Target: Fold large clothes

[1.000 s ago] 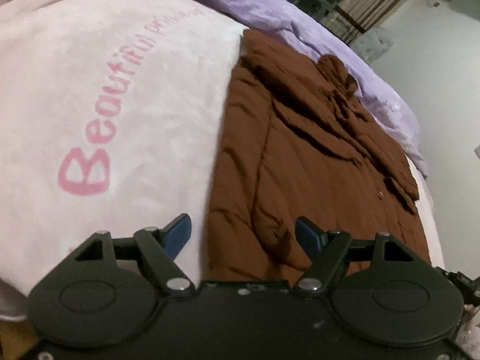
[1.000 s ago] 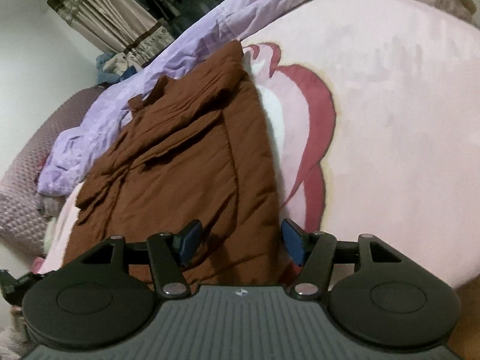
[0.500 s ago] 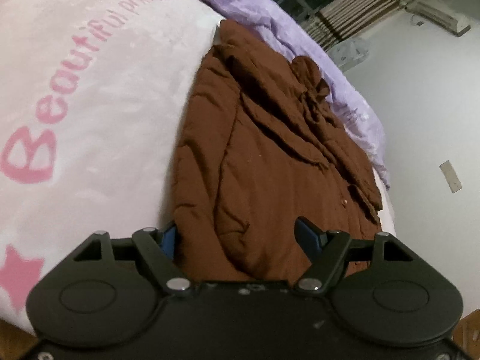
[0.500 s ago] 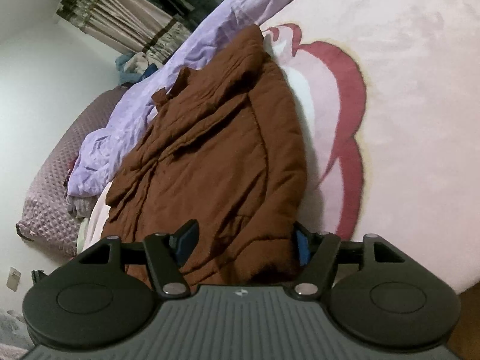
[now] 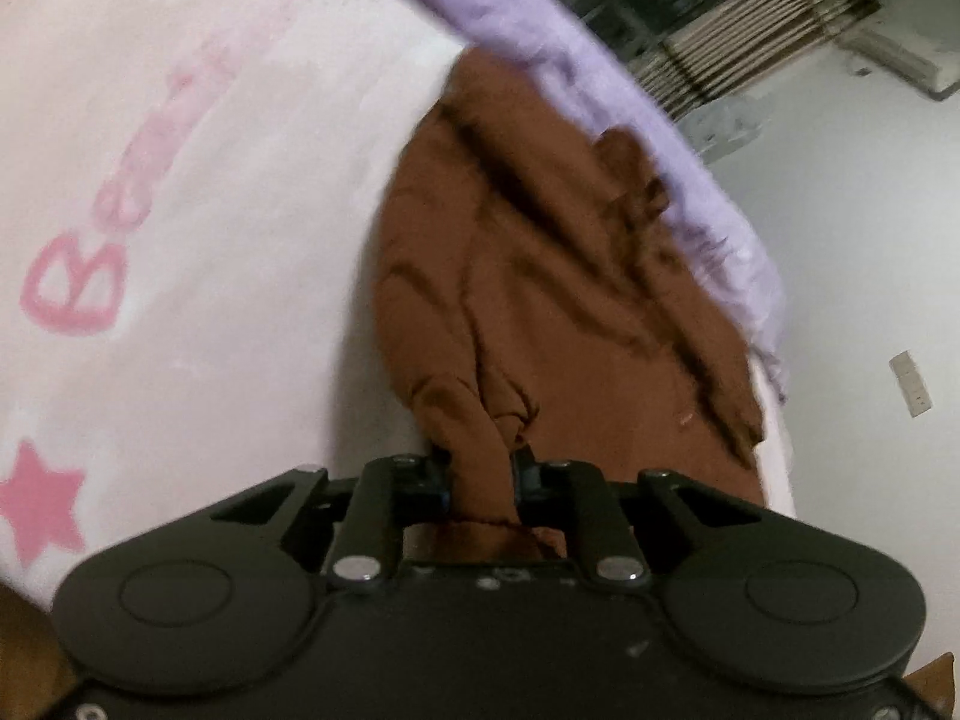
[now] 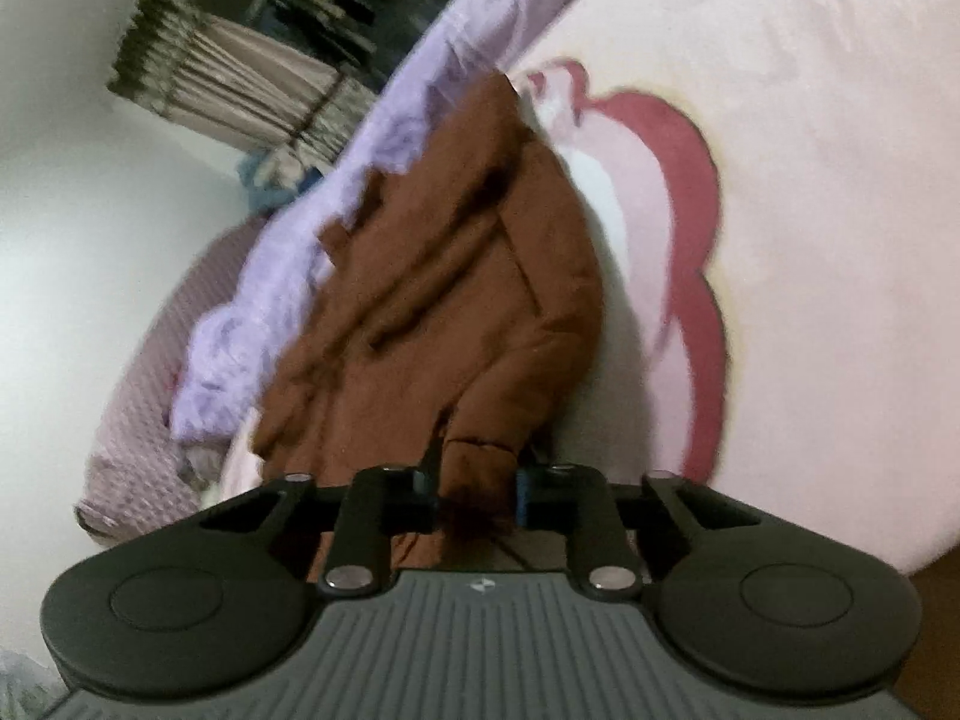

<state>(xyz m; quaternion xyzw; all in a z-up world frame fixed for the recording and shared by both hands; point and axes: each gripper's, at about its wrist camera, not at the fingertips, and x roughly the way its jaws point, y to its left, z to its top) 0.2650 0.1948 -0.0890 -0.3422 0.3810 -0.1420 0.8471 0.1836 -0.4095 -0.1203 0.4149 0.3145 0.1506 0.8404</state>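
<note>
Brown padded cotton coat (image 5: 540,300) lies on my pink plush bed blanket (image 5: 180,180); its near hem is pinched as both jaws have just closed, left hand-held gripper (image 5: 480,474) and right hand-held gripper (image 6: 477,486). Soft, bulky, probably floppy; beyond it, lilac quilt (image 6: 360,192).

Brown coat (image 5: 540,276), pale pink blanket (image 5: 210,210) with seemingly pink lettering, lilac sheet (image 5: 708,204)

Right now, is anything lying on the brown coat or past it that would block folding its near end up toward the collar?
Nothing visible does. Both tongs, left and right, have just closed on the near hem of the brown coat. Its top is bare; the purple sheet borders its far side, on the pink blanket.
</note>
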